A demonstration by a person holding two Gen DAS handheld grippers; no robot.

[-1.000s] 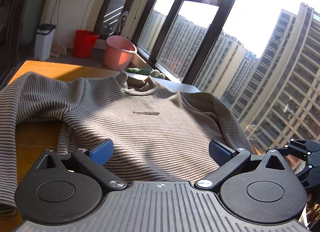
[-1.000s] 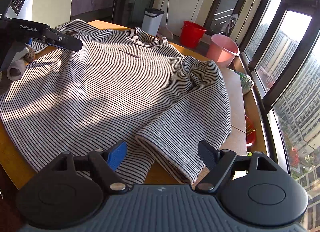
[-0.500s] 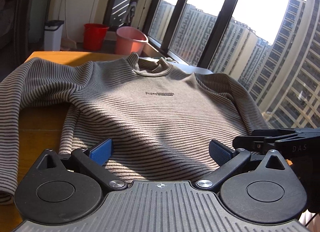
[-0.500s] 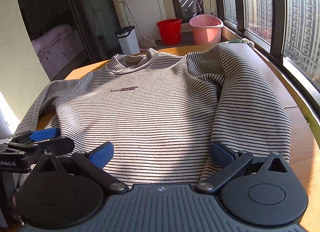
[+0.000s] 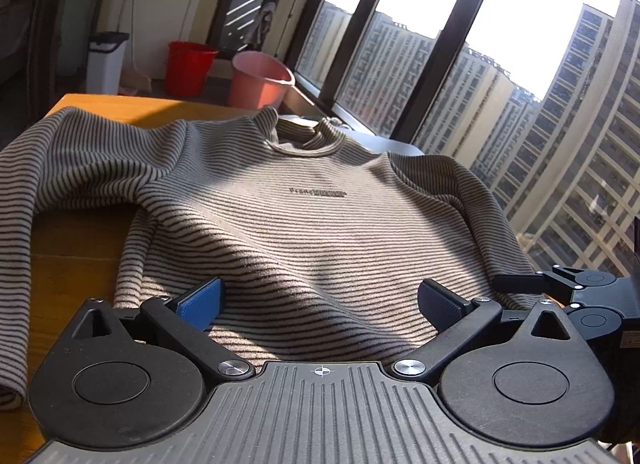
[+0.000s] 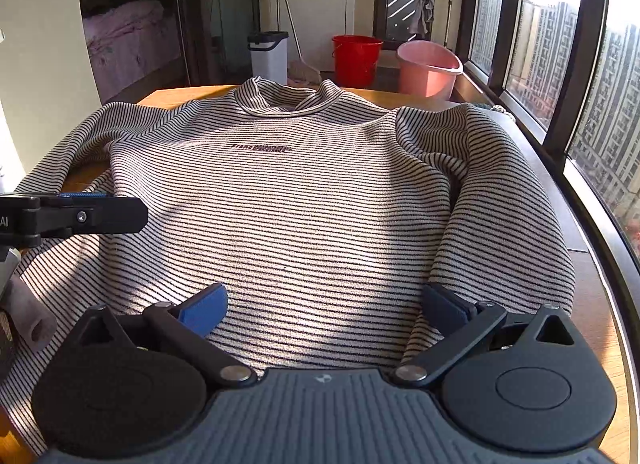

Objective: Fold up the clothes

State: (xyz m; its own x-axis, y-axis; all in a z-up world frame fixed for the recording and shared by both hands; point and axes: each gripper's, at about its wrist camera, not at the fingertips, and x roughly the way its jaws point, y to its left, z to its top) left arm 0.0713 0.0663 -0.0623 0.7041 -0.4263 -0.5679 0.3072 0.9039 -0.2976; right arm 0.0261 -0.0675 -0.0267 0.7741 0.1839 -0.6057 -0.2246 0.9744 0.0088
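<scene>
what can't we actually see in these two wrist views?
- Sweater hem: both views, hidden behind each camera's own tongs body.
- Chest print: too small; only "Franc" is legible in the right wrist view.
- Left sleeve cuff: left wrist view, cut off by the frame edge.
- Left tongs: right wrist view, seen side-on, so the opening is unreadable there.
- Table front edge: hidden in both.

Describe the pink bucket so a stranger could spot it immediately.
Look past the wooden table and the striped sweater to the floor by the window. Two buckets stand together there, beside a white bin. The pink bucket is the paler, wider one nearest the glass; its neighbour, the red bucket, is darker.
</scene>
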